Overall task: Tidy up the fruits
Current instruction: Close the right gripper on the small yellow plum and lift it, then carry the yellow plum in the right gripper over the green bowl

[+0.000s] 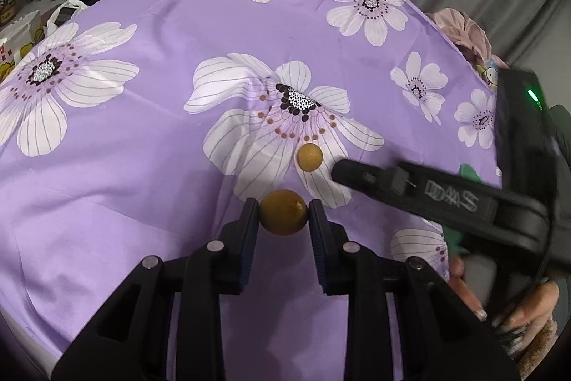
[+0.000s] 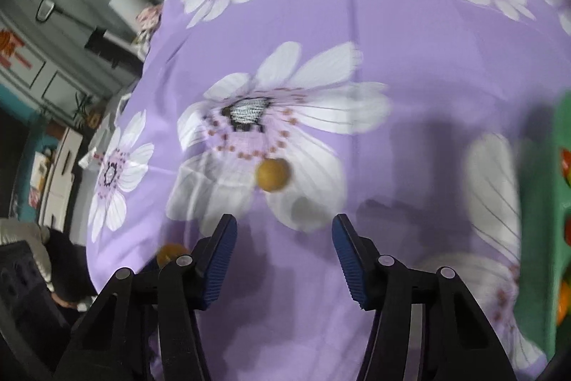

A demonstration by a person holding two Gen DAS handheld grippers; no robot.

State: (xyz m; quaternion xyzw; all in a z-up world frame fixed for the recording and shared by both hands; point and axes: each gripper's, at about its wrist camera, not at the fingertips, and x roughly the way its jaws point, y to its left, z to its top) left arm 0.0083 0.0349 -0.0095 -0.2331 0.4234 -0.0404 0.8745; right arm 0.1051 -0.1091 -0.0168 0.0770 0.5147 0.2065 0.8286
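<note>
My left gripper [image 1: 283,213] is shut on a small round brown fruit [image 1: 283,212], held between both pads just above the purple flowered cloth [image 1: 142,166]. A second brown fruit [image 1: 309,157] lies on the cloth just beyond it. It also shows in the right wrist view [image 2: 273,174], ahead of my right gripper [image 2: 284,231], which is open and empty. In the left wrist view the right gripper's finger [image 1: 410,181] reaches in from the right, its tip next to the lying fruit. The held fruit peeks out at the lower left of the right wrist view [image 2: 170,254].
A green tray [image 2: 542,220] with red and orange fruits [image 2: 565,163] sits at the right edge of the cloth. Pink fabric [image 1: 464,31] lies at the far right edge of the table. Boxes and bags [image 1: 21,31] stand off the table's left side.
</note>
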